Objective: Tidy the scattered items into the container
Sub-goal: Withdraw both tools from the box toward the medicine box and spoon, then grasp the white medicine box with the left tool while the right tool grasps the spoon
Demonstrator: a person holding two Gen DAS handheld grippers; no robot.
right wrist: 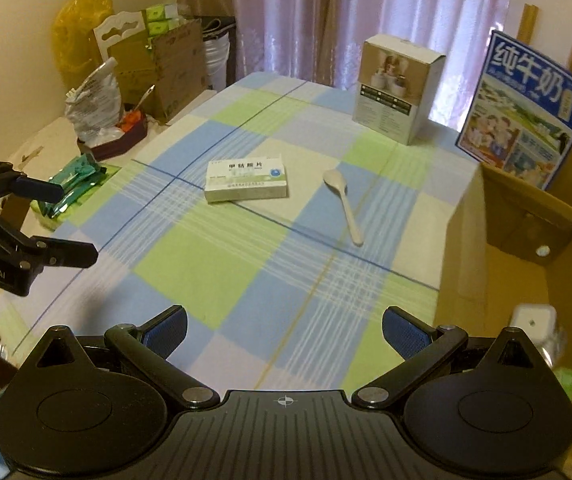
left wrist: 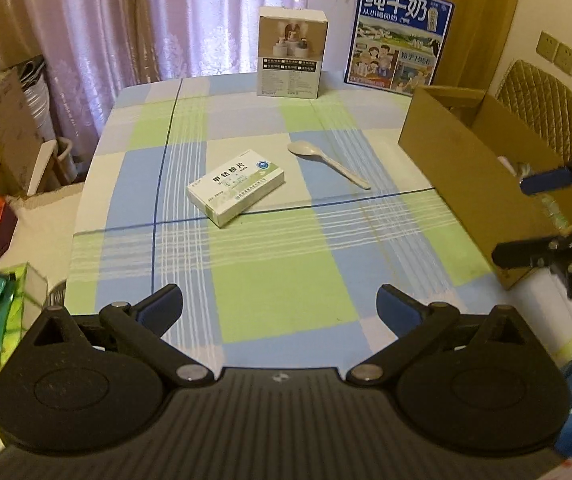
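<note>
Both tongs hang over the checked table (left wrist: pixel 286 264), w/ nothing in them: left tongs (left wrist: pixel 279 304) wide open, right tongs (right wrist: pixel 283 326) wide open too. Mid table lies a white medicine box (left wrist: pixel 235 187), flat. Just to its right is a white spoon (left wrist: pixel 328 164), bowl end pointing to the far side. At the right edge sits the brown cardboard box (left wrist: pixel 458 184), top open, w/ some stuff inside, too blurry to tell. Far back stand a beige carton (left wrist: pixel 290 54) & a blue milk box (left wrist: pixel 400 36).
</note>
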